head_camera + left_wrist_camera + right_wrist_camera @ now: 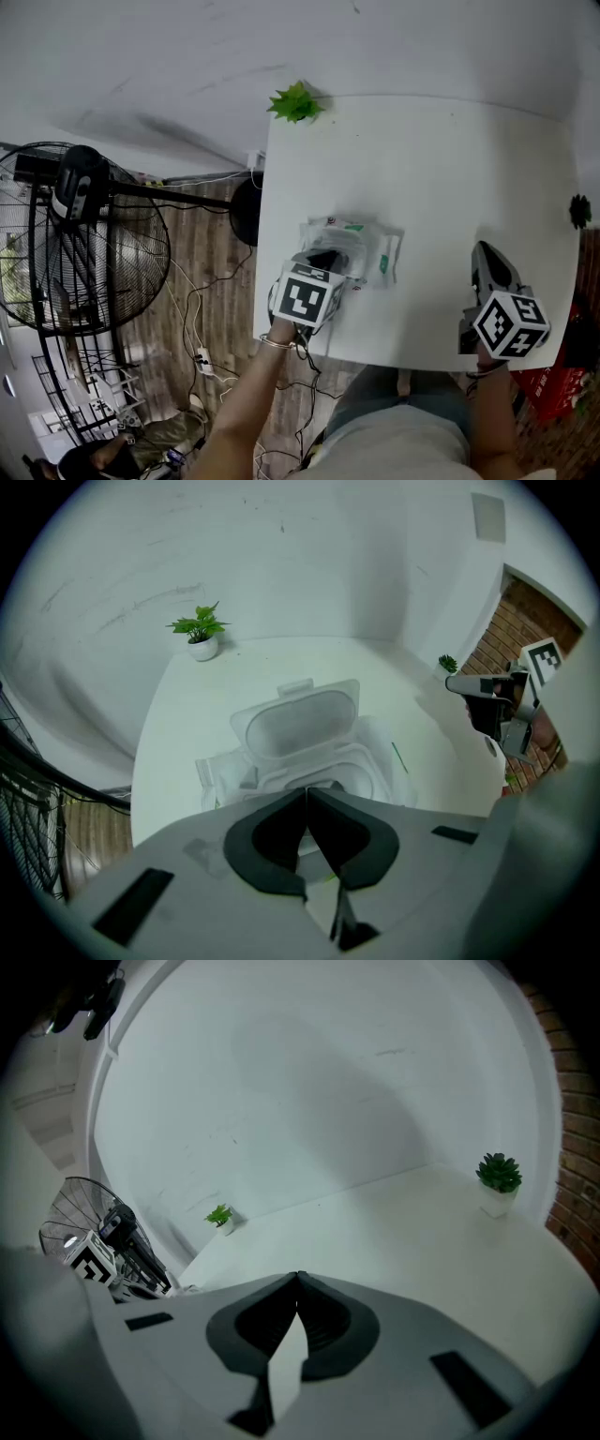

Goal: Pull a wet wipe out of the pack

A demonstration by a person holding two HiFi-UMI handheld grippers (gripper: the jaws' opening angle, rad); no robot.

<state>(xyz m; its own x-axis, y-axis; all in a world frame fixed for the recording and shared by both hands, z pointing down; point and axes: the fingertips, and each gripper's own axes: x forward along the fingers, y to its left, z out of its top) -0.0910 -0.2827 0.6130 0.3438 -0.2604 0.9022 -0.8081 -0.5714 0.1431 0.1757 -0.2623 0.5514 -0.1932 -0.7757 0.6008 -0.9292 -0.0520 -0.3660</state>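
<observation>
soft, crinkled film wet wipe pack lies flat near the front left edge of the smooth white bench. its rigid, rounded translucent flip lid stands open above an oval opening. left hand-held gripper is clenched, dark pads tip to tip at that opening; a pinched wipe cannot be made out. right hand-held gripper is clenched on nothing, near the front right edge.

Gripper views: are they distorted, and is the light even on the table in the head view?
Left gripper view: strong fisheye, the table edge bows, black corners. Right gripper view: the same curving and dark edges. Head view: soft, even light, no glare on the wipe pack.
</observation>
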